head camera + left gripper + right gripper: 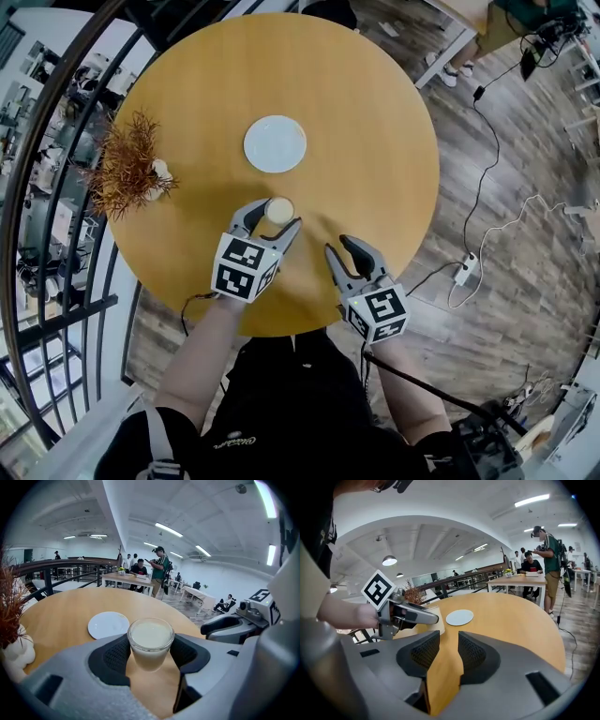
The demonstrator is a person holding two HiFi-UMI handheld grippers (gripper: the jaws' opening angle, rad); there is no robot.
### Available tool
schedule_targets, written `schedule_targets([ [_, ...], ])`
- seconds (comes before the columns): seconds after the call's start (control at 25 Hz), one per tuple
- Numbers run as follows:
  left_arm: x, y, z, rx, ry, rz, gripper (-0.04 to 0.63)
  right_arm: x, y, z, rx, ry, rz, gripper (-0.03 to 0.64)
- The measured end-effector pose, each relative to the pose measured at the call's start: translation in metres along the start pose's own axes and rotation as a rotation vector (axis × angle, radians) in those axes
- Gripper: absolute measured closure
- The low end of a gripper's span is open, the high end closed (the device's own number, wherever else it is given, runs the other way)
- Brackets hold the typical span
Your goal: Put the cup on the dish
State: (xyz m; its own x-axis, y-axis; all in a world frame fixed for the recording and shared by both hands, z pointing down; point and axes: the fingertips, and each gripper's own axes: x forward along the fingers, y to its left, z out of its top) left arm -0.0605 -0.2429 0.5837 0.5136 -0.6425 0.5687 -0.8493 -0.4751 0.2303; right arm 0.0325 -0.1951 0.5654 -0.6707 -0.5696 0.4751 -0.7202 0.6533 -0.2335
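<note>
A small glass cup of pale creamy liquid stands between the pads of my left gripper, near the round wooden table's front edge. In the left gripper view both pads lie against the cup, so the gripper is shut on it. The white dish lies empty a short way beyond the cup, toward the table's middle. My right gripper hovers over the table to the cup's right, its jaws a small gap apart with nothing between them. It also sees the dish.
A dried reddish plant in a small white holder stands at the table's left edge. A dark railing curves round the left side. Cables and a power strip lie on the wooden floor to the right. People sit and stand at far tables.
</note>
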Motion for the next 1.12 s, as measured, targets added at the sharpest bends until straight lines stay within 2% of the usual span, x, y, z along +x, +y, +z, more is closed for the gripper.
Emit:
schedule_targets([
  [0.28,0.042,0.067,0.031,0.022,-0.003,0.087,0.331,0.012,-0.012,0.002,0.003,0.009,-0.008,0.509],
  [0.6,0.088,0.126,0.057,0.068,0.026,0.152,0.331,0.019,-0.023,-0.006,0.052,0.017,-0.031,0.509],
  [0.8,0.111,0.142,0.059,0.094,0.061,0.161,0.331,0.025,-0.030,-0.012,0.063,0.026,-0.034,0.509],
  [1.12,0.125,0.146,0.052,0.091,0.094,0.156,0.331,0.028,-0.039,-0.011,0.063,0.028,-0.044,0.509],
])
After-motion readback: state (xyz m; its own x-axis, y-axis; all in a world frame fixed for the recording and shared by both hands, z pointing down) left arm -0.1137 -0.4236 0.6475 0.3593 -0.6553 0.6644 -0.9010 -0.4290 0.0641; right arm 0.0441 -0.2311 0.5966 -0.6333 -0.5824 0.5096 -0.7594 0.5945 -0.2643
